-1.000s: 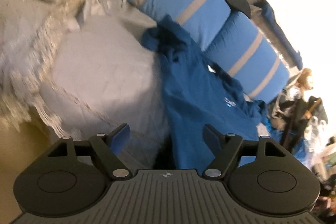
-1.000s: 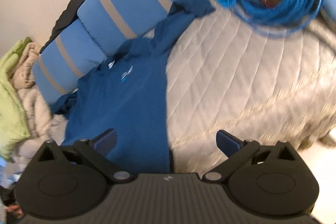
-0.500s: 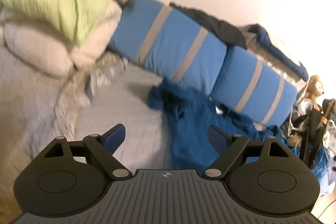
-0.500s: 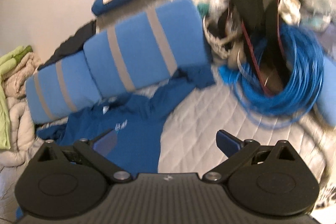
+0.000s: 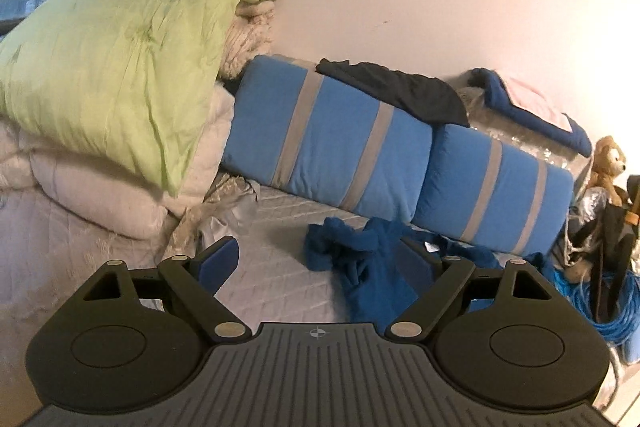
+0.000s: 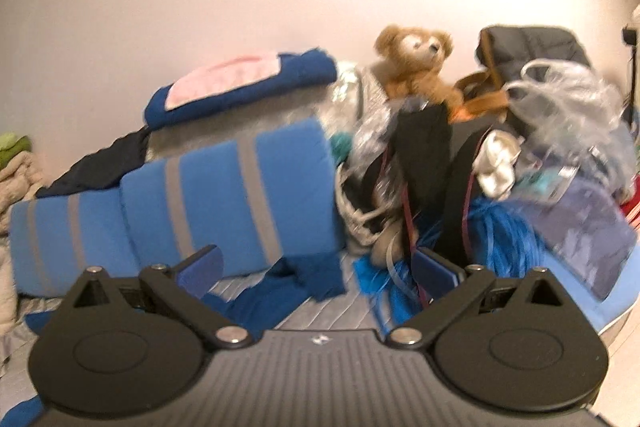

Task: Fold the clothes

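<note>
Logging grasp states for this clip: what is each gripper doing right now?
Left gripper: open, holding nothing.
Right gripper: open, holding nothing.
The crumpled dark blue cotton shirt lies ungripped.

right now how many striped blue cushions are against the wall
2. One cushion sits beside the green quilt; the other cushion is nearer the teddy. More may be hidden.

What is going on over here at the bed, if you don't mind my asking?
A person is folding clothes with a handheld tool in each hand. The left tool and right tool are both open and empty, pointing toward the wall. The blue shirt lies crumpled and unfolded on the quilted bed, below the striped blue cushions.
</note>
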Demonstrator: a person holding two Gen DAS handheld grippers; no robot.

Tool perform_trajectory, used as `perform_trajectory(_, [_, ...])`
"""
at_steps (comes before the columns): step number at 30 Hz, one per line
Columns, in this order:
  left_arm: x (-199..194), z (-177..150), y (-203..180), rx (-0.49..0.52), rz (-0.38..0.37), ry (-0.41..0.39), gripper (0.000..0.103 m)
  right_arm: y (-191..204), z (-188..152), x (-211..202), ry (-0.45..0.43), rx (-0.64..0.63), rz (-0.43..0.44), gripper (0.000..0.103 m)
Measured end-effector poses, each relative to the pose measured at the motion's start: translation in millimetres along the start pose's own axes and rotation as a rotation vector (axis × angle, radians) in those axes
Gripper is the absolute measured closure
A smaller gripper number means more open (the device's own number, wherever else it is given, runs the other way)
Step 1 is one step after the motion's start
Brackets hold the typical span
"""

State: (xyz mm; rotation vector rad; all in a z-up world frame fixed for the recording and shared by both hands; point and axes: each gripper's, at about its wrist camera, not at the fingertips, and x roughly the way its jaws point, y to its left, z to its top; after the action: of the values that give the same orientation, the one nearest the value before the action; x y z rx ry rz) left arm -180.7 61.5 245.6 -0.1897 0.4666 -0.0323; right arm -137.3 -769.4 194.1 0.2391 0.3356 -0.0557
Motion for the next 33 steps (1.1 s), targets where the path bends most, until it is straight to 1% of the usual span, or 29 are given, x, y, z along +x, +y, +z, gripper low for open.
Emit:
perform_trajectory(3, [-8.9, 12.5, -7.8, 0.037, -0.016, -0.028, 0.017, -4.9, 12.5, -1.2, -0.032, -0.005, -0.03, 0.001])
perform_trajectory(7, [-16.4, 30.7, -20.4, 0.078, -0.052, -0.074, 0.017, -6.4, 28.1, -2.2, -0.058, -0.008, -0.045, 0.001])
perform_trajectory(11, [-7.5, 43.9, -33.8, 0.109, -0.059, -0.117, 0.017, -3.7, 42.3, -3.7, -0.11, -0.025, -0.048, 0.001])
perform_trajectory(16, [11.8, 44.3, -54.8, 0.16, -0.083, -0.174, 0.017, 0.4, 54.3, -7.1, -0.213, 0.016, -0.069, 0.001])
perform_trajectory(19, [26.3, 47.6, -65.4, 0.17, -0.109, -0.175, 0.017, 5.5, 60.9, -6.1, -0.239, 0.0, -0.054, 0.001])
perform_trajectory(25, [54.2, 56.9, -85.5, 0.189, -0.16, -0.173, 0.017, 18.1, 74.0, -1.8, -0.278, -0.102, -0.035, 0.0])
perform_trajectory(29, [72.7, 63.1, -98.9, 0.201, -0.194, -0.172, 0.017, 15.5, 85.3, 5.6, -0.281, -0.062, -0.059, 0.0])
perform_trajectory(31, [81.8, 66.3, -105.8, 0.209, -0.211, -0.174, 0.017, 12.5, 92.9, 10.7, -0.28, -0.022, -0.085, 0.0])
perform_trajectory(33, [87.8, 70.9, -114.5, 0.231, -0.223, -0.198, 0.017, 10.7, 101.0, 14.8, -0.279, 0.009, -0.103, 0.0])
